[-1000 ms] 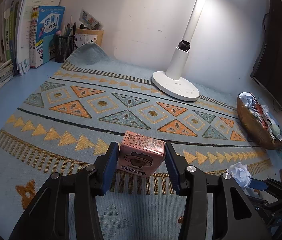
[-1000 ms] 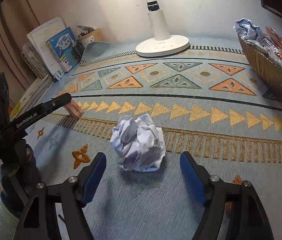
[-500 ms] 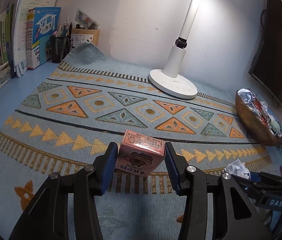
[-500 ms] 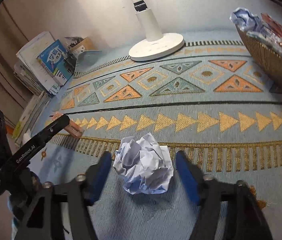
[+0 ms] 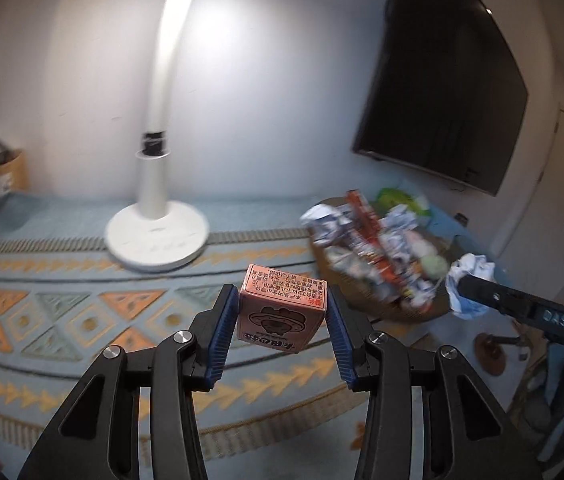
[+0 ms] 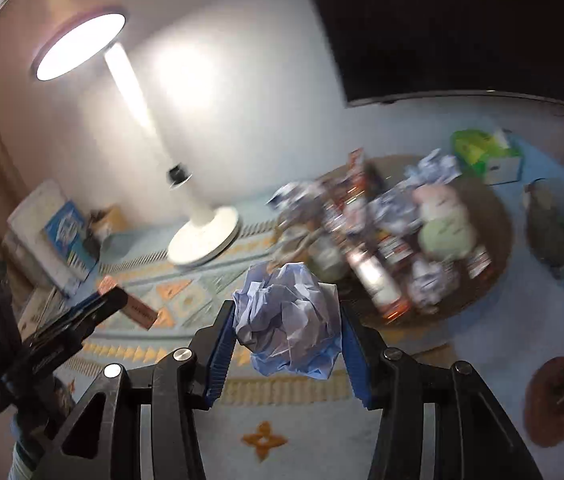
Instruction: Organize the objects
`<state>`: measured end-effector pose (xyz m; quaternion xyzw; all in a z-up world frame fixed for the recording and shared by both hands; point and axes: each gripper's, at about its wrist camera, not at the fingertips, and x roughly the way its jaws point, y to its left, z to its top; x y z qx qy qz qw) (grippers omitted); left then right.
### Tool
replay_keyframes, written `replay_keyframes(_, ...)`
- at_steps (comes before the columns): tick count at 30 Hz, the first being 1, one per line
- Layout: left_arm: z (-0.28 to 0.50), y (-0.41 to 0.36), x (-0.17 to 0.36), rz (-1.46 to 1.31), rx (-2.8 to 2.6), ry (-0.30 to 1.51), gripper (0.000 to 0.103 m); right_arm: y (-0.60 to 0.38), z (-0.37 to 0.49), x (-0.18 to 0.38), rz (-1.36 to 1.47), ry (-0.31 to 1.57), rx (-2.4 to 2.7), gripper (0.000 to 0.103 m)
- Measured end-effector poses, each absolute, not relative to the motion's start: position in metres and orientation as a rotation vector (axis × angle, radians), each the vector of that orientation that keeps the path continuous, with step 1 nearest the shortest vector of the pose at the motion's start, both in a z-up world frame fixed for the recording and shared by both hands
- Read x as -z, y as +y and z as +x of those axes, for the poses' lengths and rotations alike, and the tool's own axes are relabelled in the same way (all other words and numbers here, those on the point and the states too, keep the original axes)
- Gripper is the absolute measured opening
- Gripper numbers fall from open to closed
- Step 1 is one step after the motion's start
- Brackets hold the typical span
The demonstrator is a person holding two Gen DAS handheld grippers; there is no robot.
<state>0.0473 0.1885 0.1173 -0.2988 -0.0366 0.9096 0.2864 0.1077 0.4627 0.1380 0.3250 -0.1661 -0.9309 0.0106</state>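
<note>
It was a home study desk, no question. A white desk lamp (image 5: 158, 236) stood lit against the plain wall, on a patterned woven mat (image 5: 62, 312) spread over the blue desktop. Left of the lamp, schoolbooks (image 6: 66, 236) and a pen holder (image 5: 2, 176) crowded the corner. Right of the lamp sat a wicker basket (image 6: 497, 240) heaped with wrappers and crumpled paper, and a dark monitor (image 5: 441, 92) hung above it.
</note>
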Motion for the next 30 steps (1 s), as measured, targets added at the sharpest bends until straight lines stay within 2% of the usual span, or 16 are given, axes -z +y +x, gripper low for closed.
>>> replay_keyframes(3, 0.036, 0.247, -0.124, -0.752, -2.374, -0.042, 0.041, 0.513, 0.082, -0.149, 1.045, -0.675, 2.96, 0.049)
replay_keyframes(5, 0.033, 0.282, -0.115, -0.717, -2.398, 0.064, 0.041, 0.531, 0.064, -0.147, 1.106, -0.731, 2.944, 0.049)
replay_keyframes(9, 0.024, 0.327, -0.089, -0.74, -2.321, 0.126, 0.041, 0.532, 0.036, -0.146, 1.076, -0.731, 2.897, 0.049)
replay_keyframes(11, 0.022, 0.341, -0.081, -0.727, -2.318, 0.148, 0.045, 0.534, 0.027, -0.147, 1.028, -0.745, 2.931, 0.056)
replay_keyframes(12, 0.019, 0.346, -0.078, -0.737, -2.322, 0.166, 0.054, 0.535, 0.023, -0.146, 1.022, -0.746, 2.947, 0.07)
replay_keyframes(13, 0.017, 0.35, -0.074, -0.754, -2.32, 0.187, 0.065, 0.537, 0.021, -0.145, 1.017, -0.748, 2.949, 0.075)
replay_keyframes(15, 0.016, 0.352, -0.066, -0.781, -2.312, 0.222, 0.081, 0.542, 0.019, -0.141, 1.011, -0.771, 2.906, 0.075)
replay_keyframes(18, 0.017, 0.345, -0.061, -0.807, -2.31, 0.238, 0.082, 0.547, 0.033, -0.139, 0.979, -0.793, 2.897, 0.075)
replay_keyframes(25, 0.035, 0.302, -0.082, -0.803, -2.342, 0.089, 0.082, 0.54, 0.069, -0.141, 0.95, -0.819, 2.89, 0.075)
replay_keyframes(30, 0.043, 0.245, -0.095, -0.822, -2.409, -0.022, 0.082, 0.508, 0.096, -0.151, 0.925, -0.74, 2.918, 0.076)
